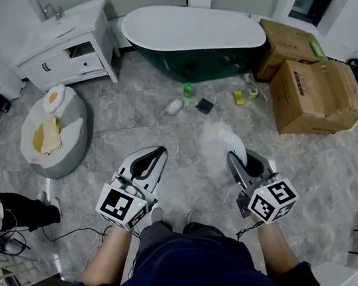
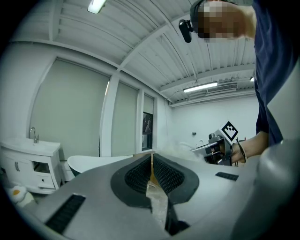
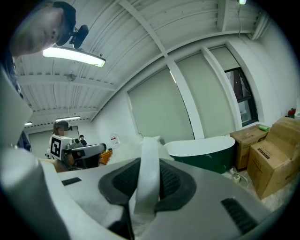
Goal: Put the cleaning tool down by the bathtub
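The cleaning tool is a fluffy white duster (image 1: 217, 137) with a flat white handle (image 3: 149, 173). My right gripper (image 1: 239, 161) is shut on that handle, and the fluffy head sticks out past the jaw tips above the floor. The handle runs upright between the black pads in the right gripper view. My left gripper (image 1: 153, 160) hangs beside it on the left, shut and holding nothing; its pads meet in the left gripper view (image 2: 151, 165). The dark green bathtub (image 1: 195, 32) with a white rim stands farther ahead, well apart from both grippers; it also shows as bathtub (image 3: 206, 147).
On the floor by the tub lie a green bottle (image 1: 188, 90), a white object (image 1: 174, 106), a black square (image 1: 205, 106) and a yellow item (image 1: 238, 96). Cardboard boxes (image 1: 313, 94) stand right, a white vanity (image 1: 70, 48) and a grey cushion (image 1: 53, 135) left.
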Action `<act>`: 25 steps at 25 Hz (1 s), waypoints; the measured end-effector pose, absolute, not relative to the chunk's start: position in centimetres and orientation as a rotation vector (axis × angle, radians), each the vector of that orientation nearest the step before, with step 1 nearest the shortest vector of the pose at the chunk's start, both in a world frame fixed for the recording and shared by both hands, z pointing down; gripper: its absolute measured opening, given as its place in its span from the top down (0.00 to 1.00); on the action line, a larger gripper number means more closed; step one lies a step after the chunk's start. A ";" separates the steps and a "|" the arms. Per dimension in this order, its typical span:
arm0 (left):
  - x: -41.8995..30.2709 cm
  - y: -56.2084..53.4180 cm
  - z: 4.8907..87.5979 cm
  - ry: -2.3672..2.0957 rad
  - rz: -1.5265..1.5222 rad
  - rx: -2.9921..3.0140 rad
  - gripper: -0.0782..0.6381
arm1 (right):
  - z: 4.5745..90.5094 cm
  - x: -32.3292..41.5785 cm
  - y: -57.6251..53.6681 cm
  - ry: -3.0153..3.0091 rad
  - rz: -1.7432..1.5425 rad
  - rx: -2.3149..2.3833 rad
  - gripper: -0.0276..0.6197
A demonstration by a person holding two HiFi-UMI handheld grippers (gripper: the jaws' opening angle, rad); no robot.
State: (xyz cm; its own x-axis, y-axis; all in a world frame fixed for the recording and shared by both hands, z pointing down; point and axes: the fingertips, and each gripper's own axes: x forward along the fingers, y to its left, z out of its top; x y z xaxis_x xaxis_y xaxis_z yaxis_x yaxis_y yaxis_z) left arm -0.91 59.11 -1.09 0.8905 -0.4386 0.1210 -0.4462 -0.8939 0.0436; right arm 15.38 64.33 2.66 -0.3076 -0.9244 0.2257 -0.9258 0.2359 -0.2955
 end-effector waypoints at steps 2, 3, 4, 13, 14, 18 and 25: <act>-0.1 59.8 -1.2 -0.710 0.173 2.990 0.84 | 2.9 16.5 65.0 -2.469 0.602 1.849 0.82; 0.2 60.0 -1.2 -0.716 0.177 2.991 0.84 | 3.1 17.0 65.3 -2.469 0.605 1.851 0.82; 0.5 60.2 -1.2 -0.721 0.180 2.990 0.84 | 3.2 17.5 65.5 -2.470 0.609 1.853 0.82; 2.1 60.2 -0.9 -0.751 0.178 2.977 0.84 | 3.9 20.3 65.7 -2.460 0.632 1.879 0.82; 2.2 60.1 -0.8 -0.752 0.176 2.975 0.84 | 4.0 20.5 65.6 -2.459 0.633 1.880 0.82; 2.7 59.2 -0.6 -0.760 0.163 2.973 0.84 | 4.2 21.4 64.8 -2.458 0.638 1.891 0.82; 3.5 55.7 -0.6 -0.758 0.143 2.975 0.84 | 4.3 22.4 62.0 -2.445 0.633 1.904 0.82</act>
State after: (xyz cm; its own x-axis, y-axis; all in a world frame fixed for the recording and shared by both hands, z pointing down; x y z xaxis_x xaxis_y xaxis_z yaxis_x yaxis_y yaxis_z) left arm 3.54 55.71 -0.61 0.8741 -0.4739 0.1067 -0.4802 -0.8761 0.0427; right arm 22.35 62.03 4.25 -0.2750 -0.9349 0.2244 -0.9264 0.1952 -0.3221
